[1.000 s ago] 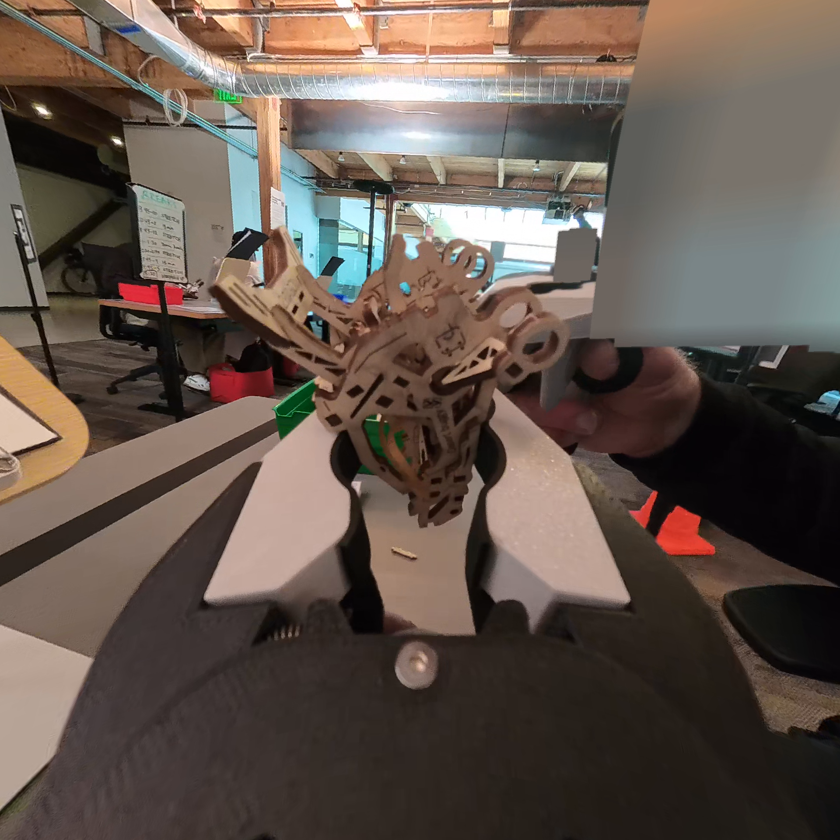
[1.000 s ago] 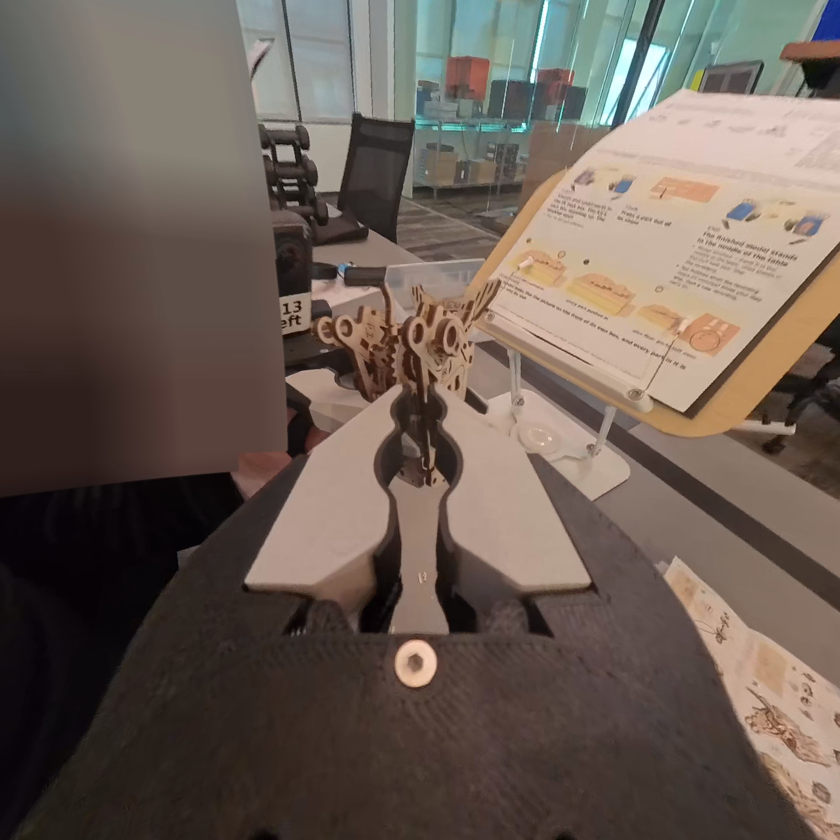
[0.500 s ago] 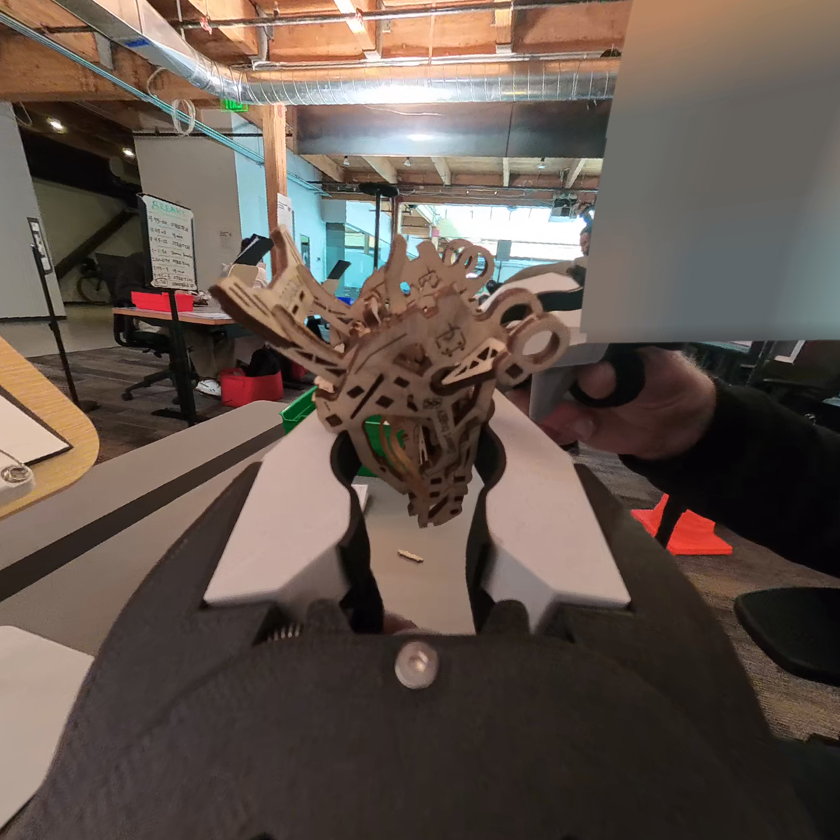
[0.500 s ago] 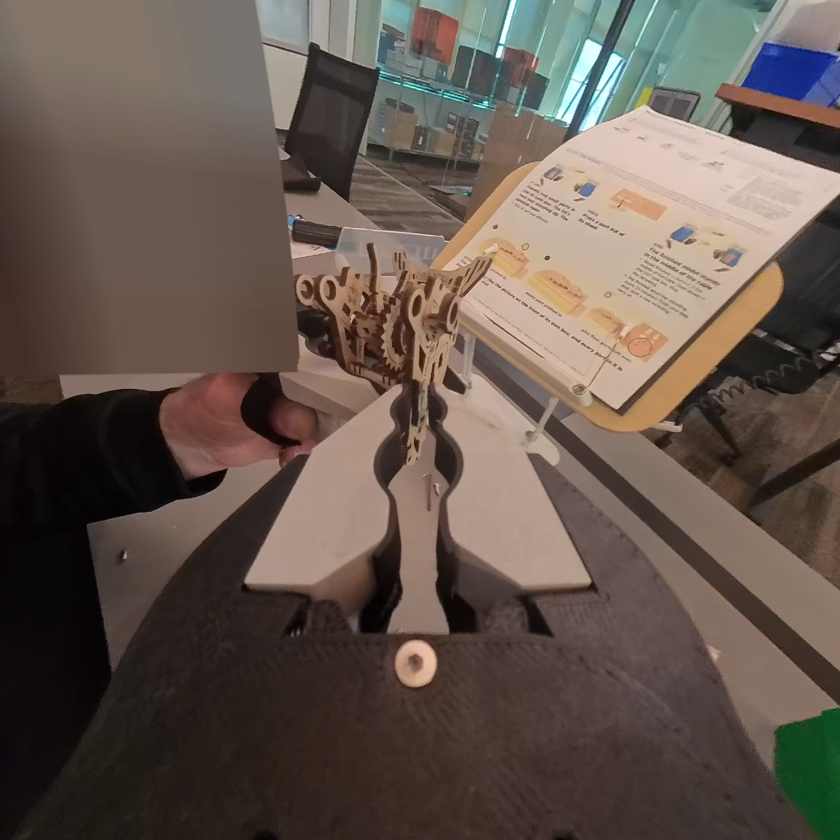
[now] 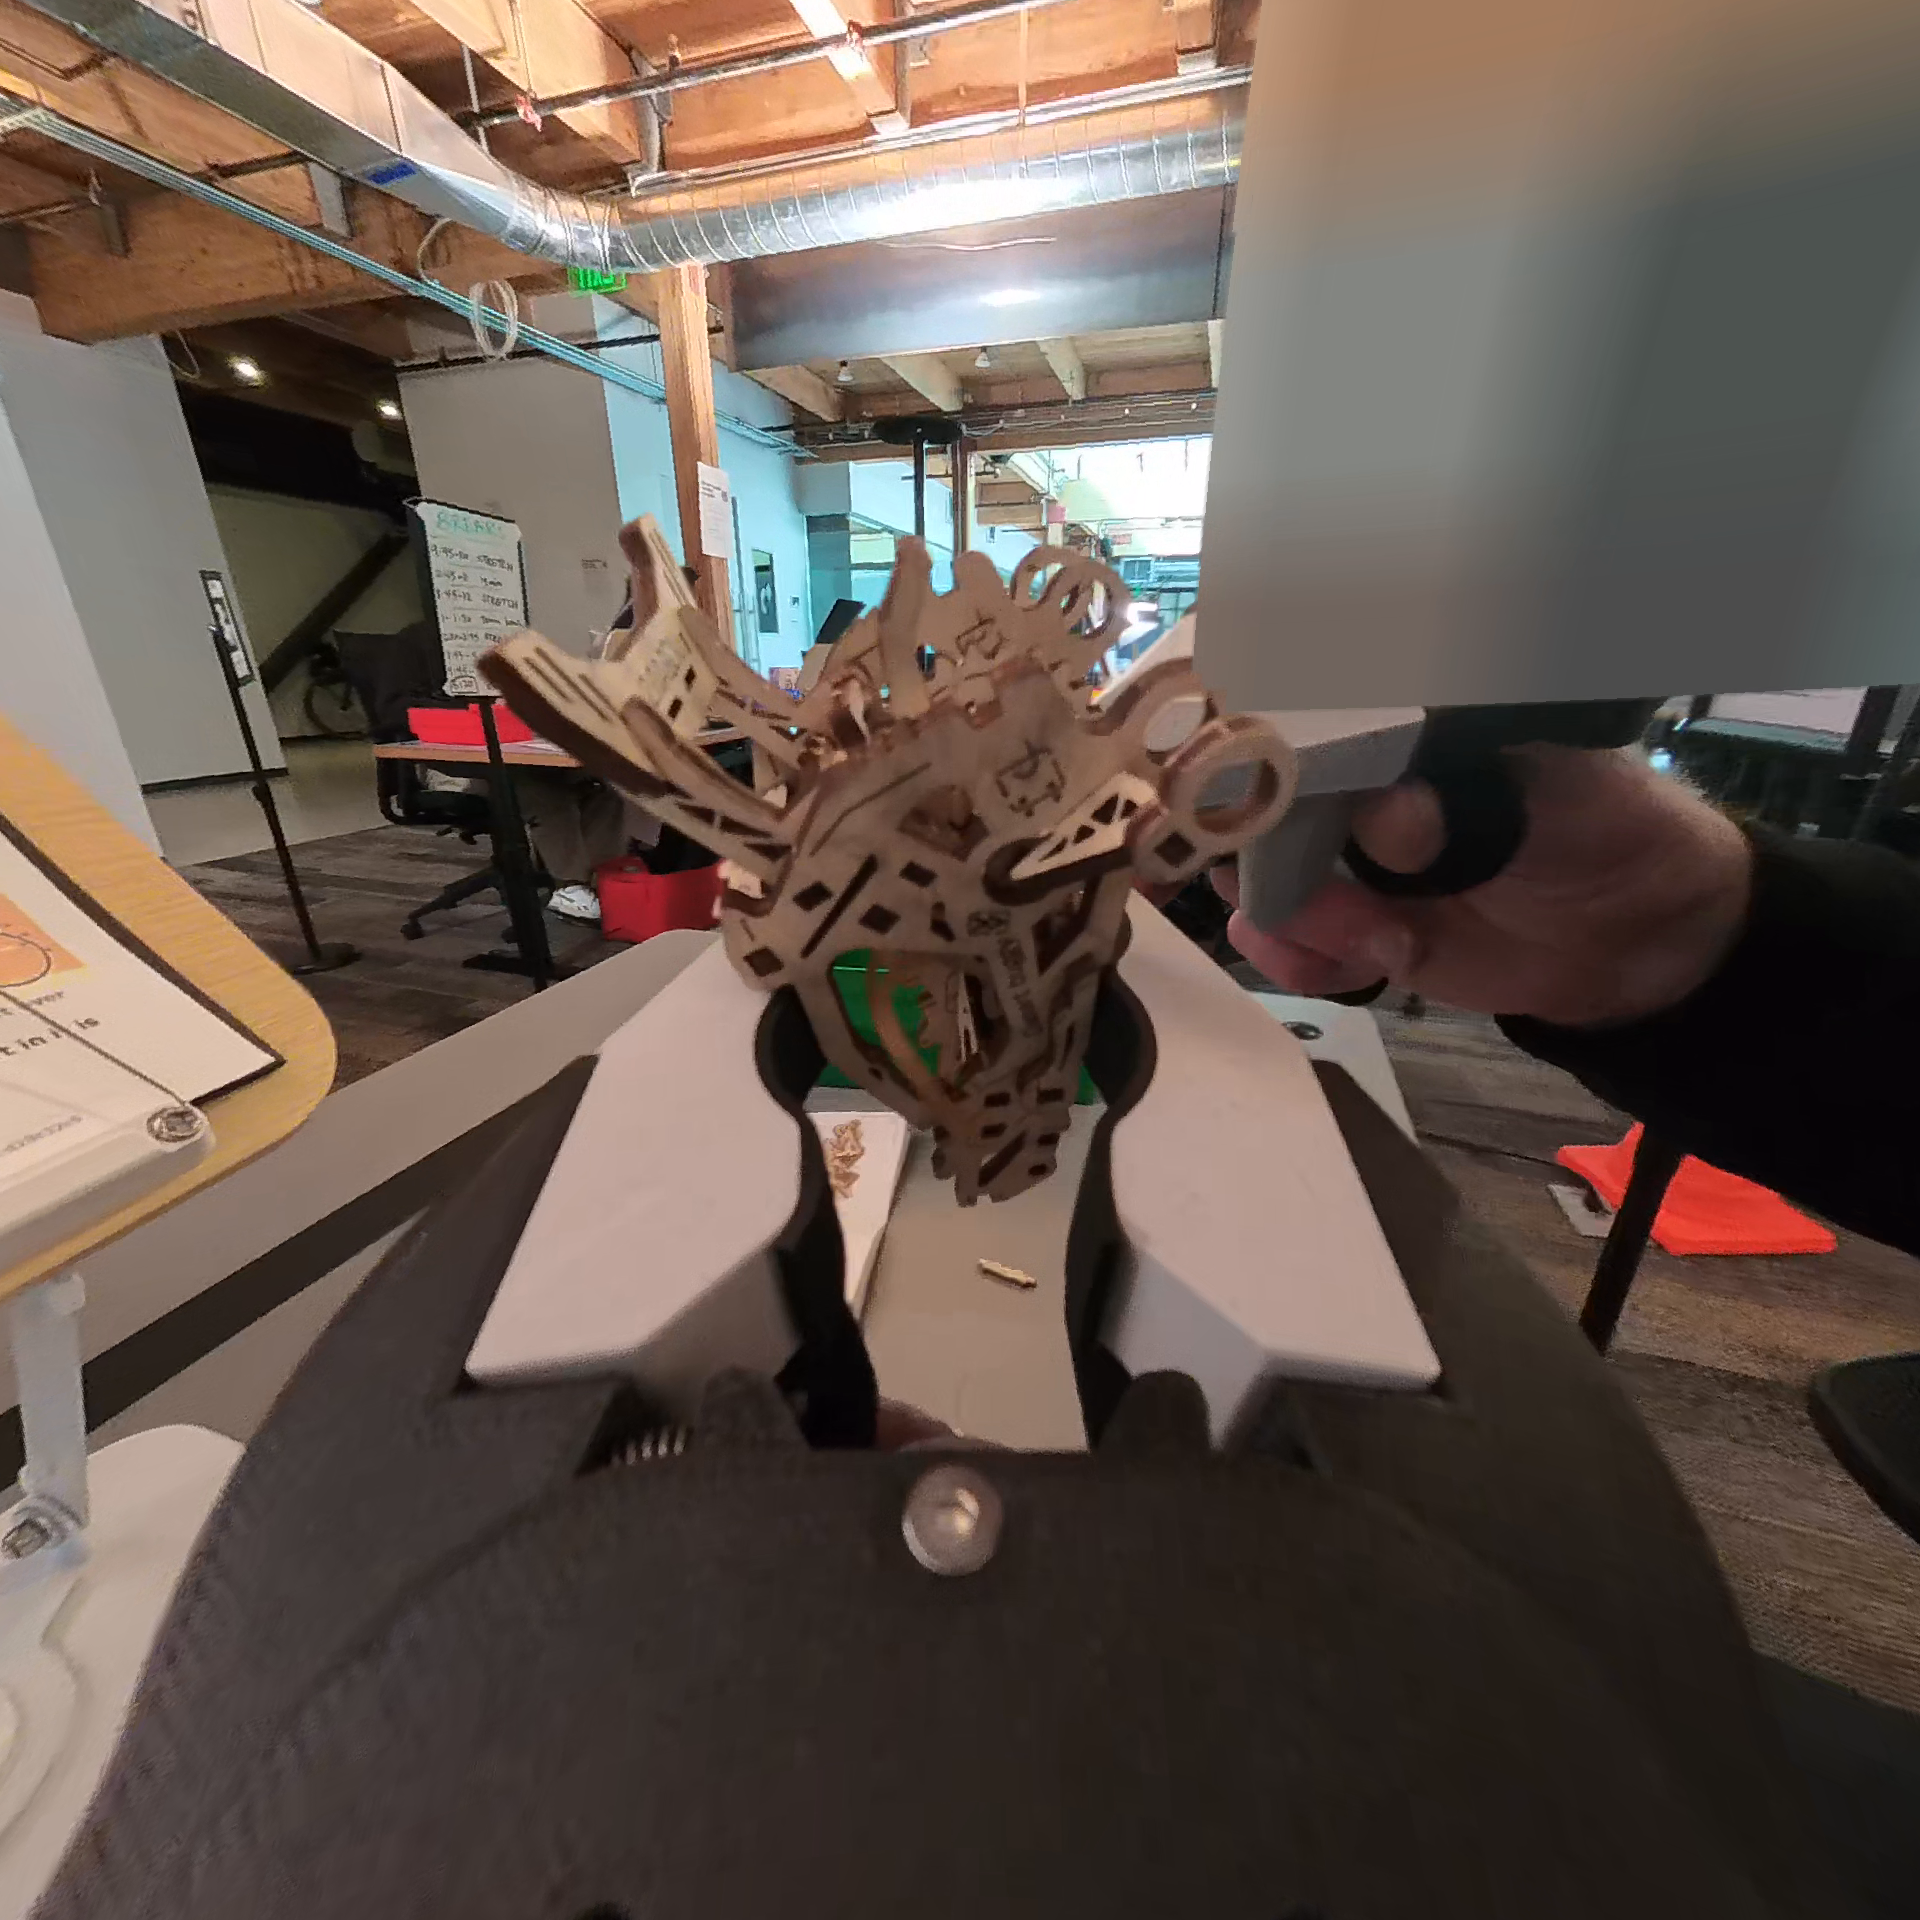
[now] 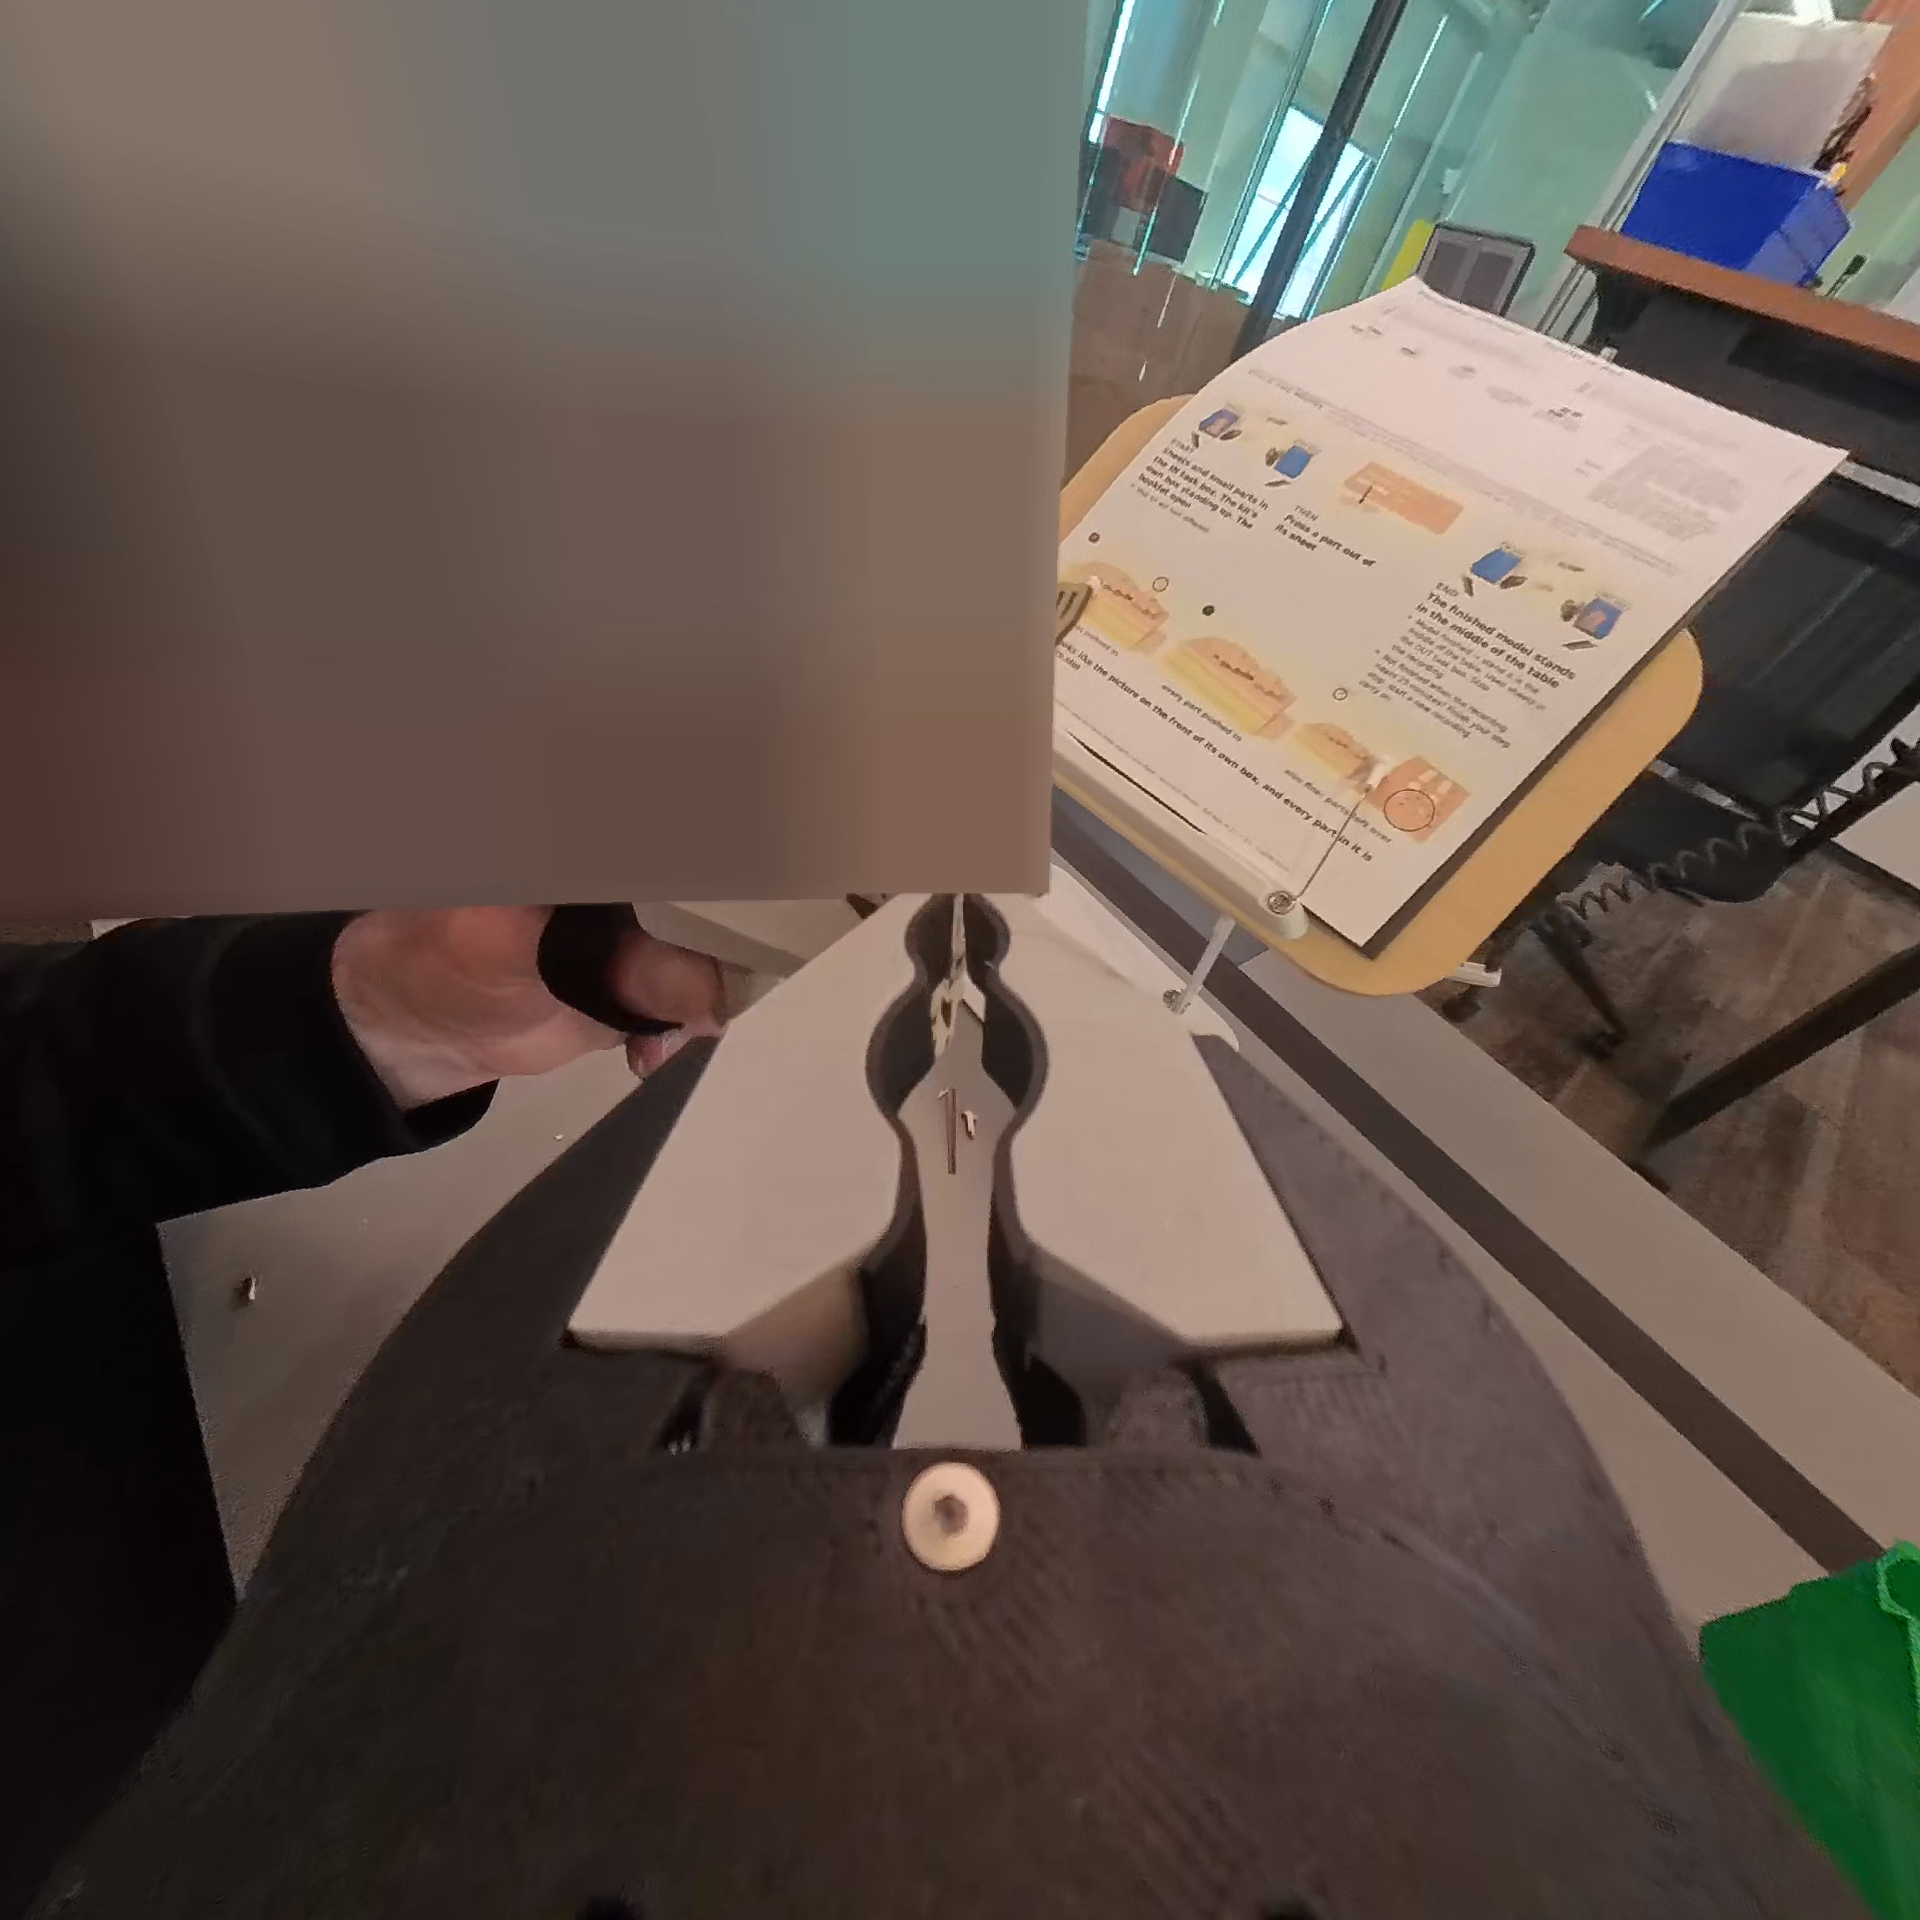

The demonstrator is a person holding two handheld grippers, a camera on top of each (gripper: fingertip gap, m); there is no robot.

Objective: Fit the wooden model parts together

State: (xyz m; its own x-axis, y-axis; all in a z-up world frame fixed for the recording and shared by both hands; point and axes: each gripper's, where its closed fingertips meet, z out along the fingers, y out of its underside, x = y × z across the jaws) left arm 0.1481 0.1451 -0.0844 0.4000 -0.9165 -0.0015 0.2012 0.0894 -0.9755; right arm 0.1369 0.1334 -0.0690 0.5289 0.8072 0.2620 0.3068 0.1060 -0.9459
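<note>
The left gripper (image 5: 951, 1049) stands partly open with the wooden model (image 5: 914, 862) wedged between its two white fingers (image 5: 686, 1132), the dark pads pressing on the model's narrow lower end from either side. The model is held clear of the grey table (image 5: 488, 1081), its long axis close to upright: the tapered, slotted tip points down and toward the camera, while the body widens upward and leans a little to the left. From its upper part a flat winged piece sweeps out to the upper left, and a cluster of ring-shaped pieces juts to the upper right. On the table under the model lies a small loose wooden peg (image 5: 1006, 1272), with a few more wooden bits (image 5: 844, 1153) on a white sheet just beside it, and a green bin (image 5: 883, 997) shows through the model's openings. In the right wrist view the right gripper (image 6: 958, 935) has its fingers (image 6: 779, 1122) drawn almost together on a thin wooden piece (image 6: 948, 1003) seen edge-on, upright between the pads; its upper end is hidden by a blurred patch, so whether it belongs to the model cannot be told. Beyond the model, a hand (image 5: 1538, 894) grips a grey handle. Farther off, a booklet (image 6: 1403, 623) rests on a tilted wooden stand (image 6: 1579, 831) at the table's edge.
</note>
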